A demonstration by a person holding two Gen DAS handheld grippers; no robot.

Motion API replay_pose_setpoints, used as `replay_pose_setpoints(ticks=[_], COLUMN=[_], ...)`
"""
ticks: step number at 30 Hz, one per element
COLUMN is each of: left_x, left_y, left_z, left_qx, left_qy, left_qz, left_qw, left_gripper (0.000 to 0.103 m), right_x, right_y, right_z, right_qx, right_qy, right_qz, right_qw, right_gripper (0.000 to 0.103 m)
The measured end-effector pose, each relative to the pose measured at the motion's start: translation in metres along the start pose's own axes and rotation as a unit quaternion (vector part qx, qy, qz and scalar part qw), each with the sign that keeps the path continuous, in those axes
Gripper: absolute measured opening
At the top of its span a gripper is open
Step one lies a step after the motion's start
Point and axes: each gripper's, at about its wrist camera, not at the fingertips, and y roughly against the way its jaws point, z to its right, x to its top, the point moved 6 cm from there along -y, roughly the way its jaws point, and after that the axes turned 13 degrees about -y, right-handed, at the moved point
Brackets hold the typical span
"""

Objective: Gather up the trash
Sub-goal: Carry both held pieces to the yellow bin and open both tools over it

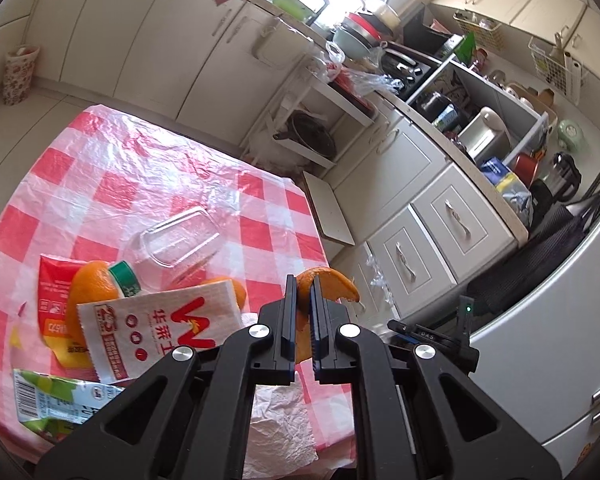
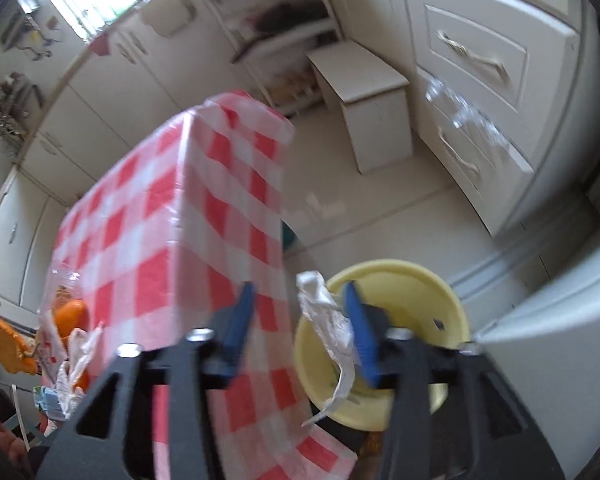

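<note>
— What do we hold on the left?
— Our left gripper [image 1: 303,312] pinches curled orange peel [image 1: 327,281] beside the red-checked table [image 1: 100,168].
— The right?
— Our right gripper [image 2: 298,320] gapes; crumpled white paper [image 2: 328,320] hangs over the yellow plastic bowl [image 2: 412,296].

The near part of the counter [image 1: 100,168] is crowded with wrappers [image 1: 148,332], oranges [image 1: 90,284] and a clear tub [image 1: 176,236]. Bare checked cloth is seen behind them. Beside the counter, open floor [image 2: 380,208] is seen, blocked only by a yellow bowl [image 2: 412,292] and a small white stool [image 2: 364,80].
</note>
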Motion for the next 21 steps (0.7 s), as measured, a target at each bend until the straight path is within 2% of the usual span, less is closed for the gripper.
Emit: replay_pose_setpoints(ticks=[2,5,8,11,12,15,18,21], left_x=[-0.001,-0.004,-0.008,-0.015,-0.019,-0.034,-0.055,-0.072], left_y=[-0.004,-0.011,-0.022,-0.048,-0.061,-0.108,-0.157,-0.201], left_z=[0.008,0.026,0.054,0.085,0.099,0.136,0.164,0.187], left_qx=[-0.001,-0.005,-0.014,-0.024,-0.028,-0.032,-0.033,-0.036], left_qy=[-0.009,-0.022,-0.043,-0.054,-0.060,-0.079,-0.089,-0.096], left_qz=[-0.005,-0.015,-0.029,-0.053,-0.064,-0.105,-0.142,-0.175], left_qw=[0.9999,0.9996,0.9986,0.9968,0.9957,0.9909,0.9853,0.9793], left_gripper=[0.006,0.006,0.006,0.006,0.006,0.006,0.006,0.006], right_x=[0.000,0.006,0.014,0.025,0.028,0.034,0.038,0.042], right_y=[0.003,0.017,0.043,0.080,0.093,0.123,0.136,0.139], right_z=[0.011,0.015,-0.001,-0.019,-0.024,-0.027,-0.025,-0.016], right_qx=[-0.010,0.014,0.050,0.096,0.109,0.135,0.147,0.158], right_qy=[-0.026,-0.056,-0.056,-0.053,-0.051,-0.051,-0.059,-0.072], right_qz=[0.001,0.016,0.057,0.118,0.140,0.184,0.200,0.196], right_qw=[1.000,0.998,0.996,0.987,0.983,0.972,0.967,0.965], right_gripper=[0.060,0.061,0.067,0.075,0.078,0.079,0.080,0.080])
